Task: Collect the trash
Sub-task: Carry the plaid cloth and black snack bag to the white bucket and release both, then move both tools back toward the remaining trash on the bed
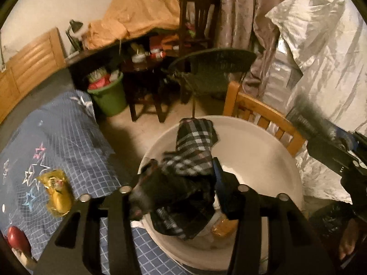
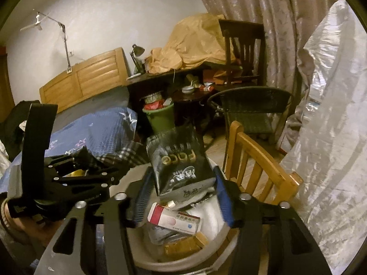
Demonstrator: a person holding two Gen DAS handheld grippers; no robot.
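Left fingers point(image 1: 181, 183) clenched on plaid wrapper point(image 1: 195, 146), right fingers point(image 2: 181, 181) gripping black packet point(image 2: 181, 160), both over basin point(image 1: 263, 160).

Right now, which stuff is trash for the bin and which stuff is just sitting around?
For the job:
- plaid wrapper in the left gripper
- black packet in the right gripper
- white bin
- medicine box inside the bin
- yellow wrapper on the blanket

Just lying about:
- red apple
- green bucket
- wooden chair
- desk lamp

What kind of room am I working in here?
Most likely a cluttered bedroom: a bed with a blue star-print quilt and wooden headboard, a desk with a lamp, and curtains.
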